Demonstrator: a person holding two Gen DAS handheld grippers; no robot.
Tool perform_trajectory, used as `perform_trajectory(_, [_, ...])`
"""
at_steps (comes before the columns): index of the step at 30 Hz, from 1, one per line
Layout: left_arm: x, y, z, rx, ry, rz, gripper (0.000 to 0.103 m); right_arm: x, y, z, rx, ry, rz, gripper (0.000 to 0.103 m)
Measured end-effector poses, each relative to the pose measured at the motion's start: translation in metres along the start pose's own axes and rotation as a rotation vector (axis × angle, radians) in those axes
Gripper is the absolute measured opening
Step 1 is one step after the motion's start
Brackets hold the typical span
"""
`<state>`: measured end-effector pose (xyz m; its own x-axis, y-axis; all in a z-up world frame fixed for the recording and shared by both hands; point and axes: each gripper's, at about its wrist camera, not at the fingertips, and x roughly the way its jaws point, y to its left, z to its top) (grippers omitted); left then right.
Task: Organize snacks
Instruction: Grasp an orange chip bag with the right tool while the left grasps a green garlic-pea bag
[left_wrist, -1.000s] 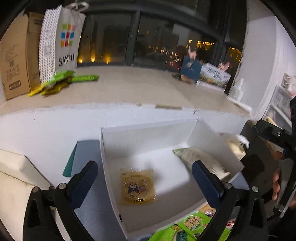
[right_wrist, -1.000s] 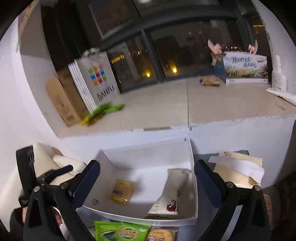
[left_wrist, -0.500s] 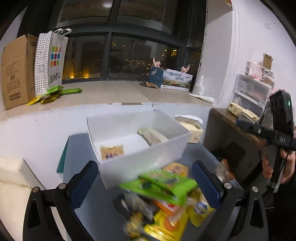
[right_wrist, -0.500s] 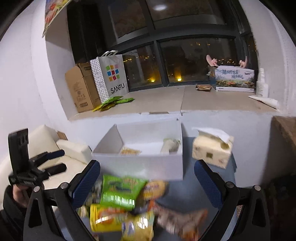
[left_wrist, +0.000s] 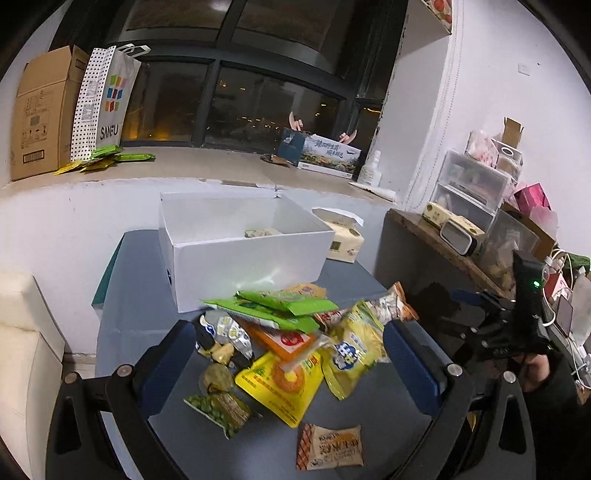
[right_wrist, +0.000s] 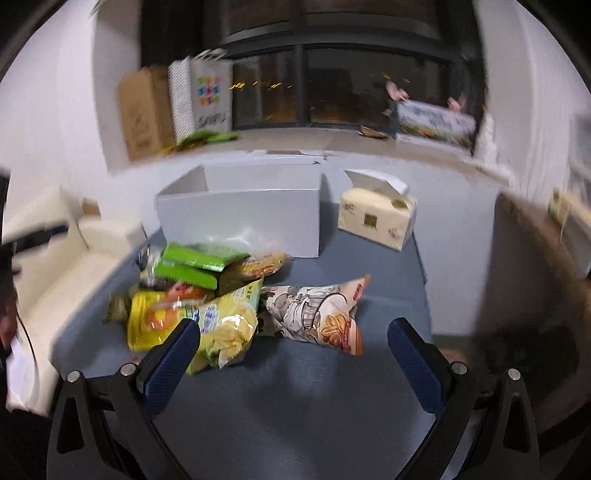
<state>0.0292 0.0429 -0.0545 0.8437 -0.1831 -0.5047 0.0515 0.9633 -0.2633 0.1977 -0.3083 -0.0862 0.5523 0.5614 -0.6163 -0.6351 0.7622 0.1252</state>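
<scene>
left gripper (left_wrist: 288, 360) spread wide above snack pile (left_wrist: 291, 343).

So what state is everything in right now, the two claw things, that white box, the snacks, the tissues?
left gripper: open, empty, over the snack pile.
right gripper: open, empty.
white box: open-topped, upright, a packet showing inside.
snack pile: loose heap on the table in front of the box, not boxed.
orange cracker packet: lying flat, apart from the heap.
tissue pack: opened, a tissue sticking up.
</scene>
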Motion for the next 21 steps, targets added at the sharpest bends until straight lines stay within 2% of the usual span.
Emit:
perform_trajectory(6, [-0.002, -0.006, -0.006, 0.019, 0.01, -0.011, 0.103, 0.047, -0.067, -0.019, 0.459, 0.054, 0.192, 0.103])
perform_trajectory(8, [-0.001, -0.006, -0.008, 0.017, 0.018, -0.016, 0.103, 0.067, -0.081, -0.025, 0.568, 0.073, 0.228, 0.103])
perform_trajectory(15, [0.005, 0.005, -0.019, -0.007, 0.053, 0.015, 0.103, 0.123, -0.09, -0.029, 0.758, 0.109, 0.353, 0.103])
perform_trajectory(16, [0.005, 0.008, -0.021, -0.01, 0.057, 0.021, 0.103, 0.124, -0.086, -0.024, 0.737, 0.087, 0.361, 0.099])
perform_trajectory(17, [0.006, 0.009, -0.023, -0.012, 0.06, 0.025, 0.103, 0.124, -0.084, -0.022, 0.719, 0.072, 0.389, 0.076])
perform_trajectory(18, [0.007, 0.012, -0.026, -0.018, 0.067, 0.029, 0.103, 0.126, -0.08, -0.018, 0.696, 0.075, 0.398, 0.039])
perform_trajectory(19, [0.008, 0.016, -0.029, -0.026, 0.077, 0.035, 0.103, 0.126, -0.078, -0.017, 0.685, 0.088, 0.378, 0.039])
perform_trajectory(21, [0.011, 0.021, -0.034, -0.034, 0.09, 0.05, 0.103, 0.122, -0.078, -0.017, 0.699, 0.082, 0.39, 0.035])
